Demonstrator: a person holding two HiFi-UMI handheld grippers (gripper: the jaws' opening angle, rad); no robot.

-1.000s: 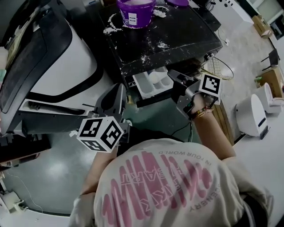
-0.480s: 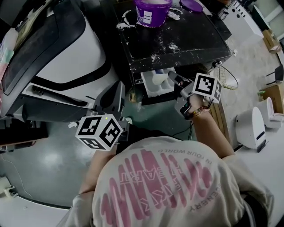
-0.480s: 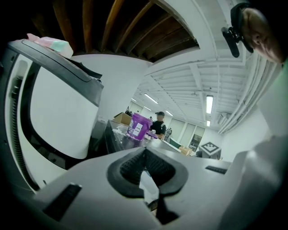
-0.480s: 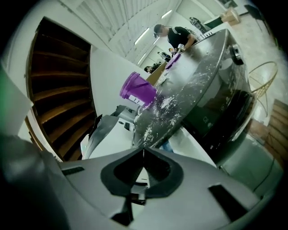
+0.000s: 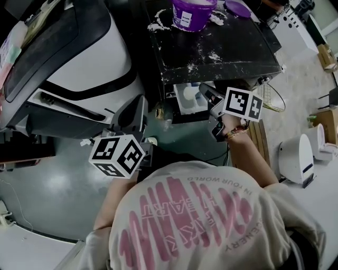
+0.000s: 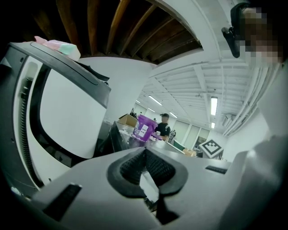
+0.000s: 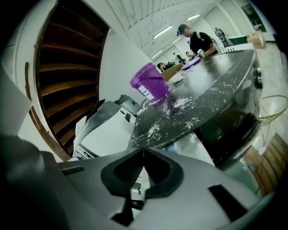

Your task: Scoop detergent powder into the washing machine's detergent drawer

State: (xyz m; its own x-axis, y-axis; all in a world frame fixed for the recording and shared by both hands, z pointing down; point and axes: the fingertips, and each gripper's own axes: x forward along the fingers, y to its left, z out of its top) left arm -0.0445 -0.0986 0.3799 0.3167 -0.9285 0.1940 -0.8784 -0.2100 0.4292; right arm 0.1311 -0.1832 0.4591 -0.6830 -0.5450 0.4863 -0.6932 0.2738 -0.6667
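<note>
Broadly, the biggest thing in the head view is a white and black appliance (image 5: 79, 58) standing to the left of the washing machine (image 5: 232, 50), whose black top is dusted with spilled powder (image 5: 214, 55). On that top, toward its far edge, sits the purple detergent tub (image 5: 194, 13), with a purple lid (image 5: 236, 7) just beside it. From the machine's front, below the top, the detergent drawer (image 5: 182, 105) stands pulled open; a pale heap shows in one compartment, which I take for powder already delivered. The right gripper (image 7: 143, 150) has its jaws pressed together on nothing, its tip just at the drawer's right side. The left gripper (image 6: 145, 150), likewise closed and empty, hangs left of the machine, well apart from the drawer. No scoop shows anywhere.

A careless nudge from that closed right tip could jolt the drawer and spill its load, or push it in crooked so it jams.

Only the head view shows the drawer and its contents. Both gripper views look across the machine's top to the tub and a person (image 7: 196, 38) beyond it, and they alone show the jaws meeting
</note>
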